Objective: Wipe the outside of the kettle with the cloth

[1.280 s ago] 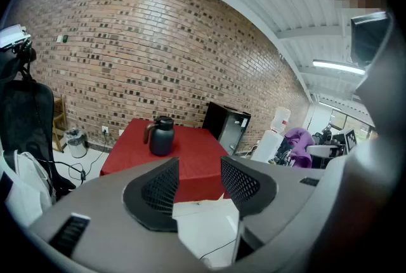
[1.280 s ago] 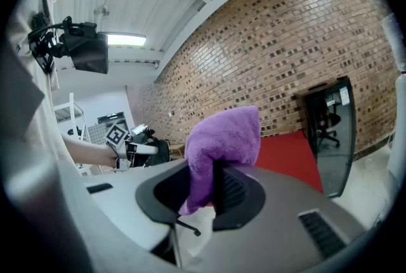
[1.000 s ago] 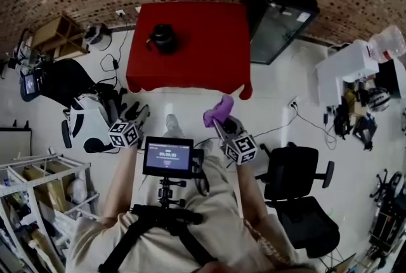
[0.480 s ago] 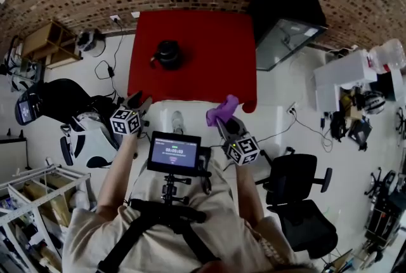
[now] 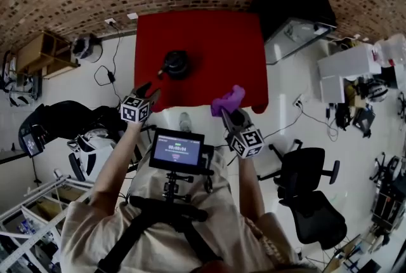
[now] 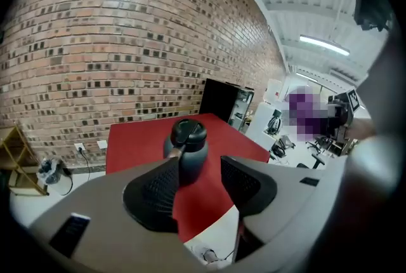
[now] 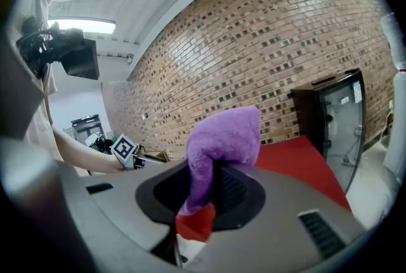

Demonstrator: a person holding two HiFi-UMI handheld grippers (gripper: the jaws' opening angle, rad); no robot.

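A dark kettle [image 5: 176, 65] with a black lid stands on the red table [image 5: 216, 43], left of its middle; the left gripper view shows the kettle [image 6: 188, 150] straight ahead between the jaws, some way off. My left gripper [image 5: 151, 93] hovers open and empty just short of the table's near edge. To its right, my right gripper [image 5: 227, 114] is shut on a purple cloth [image 5: 228, 101], which bunches up above the jaws as a fluffy cloth [image 7: 223, 143] in the right gripper view.
A black glass-fronted cabinet [image 5: 293, 6] stands right of the table against the brick wall. A black office chair [image 5: 311, 189] is at the right, a wooden shelf [image 5: 39, 53] and bags at the left. Cables [image 5: 111, 65] lie on the white floor.
Both grippers have moved forward toward the red table, which now lies closer in the head view. The cloth stays clamped in the right gripper; the left stays open.
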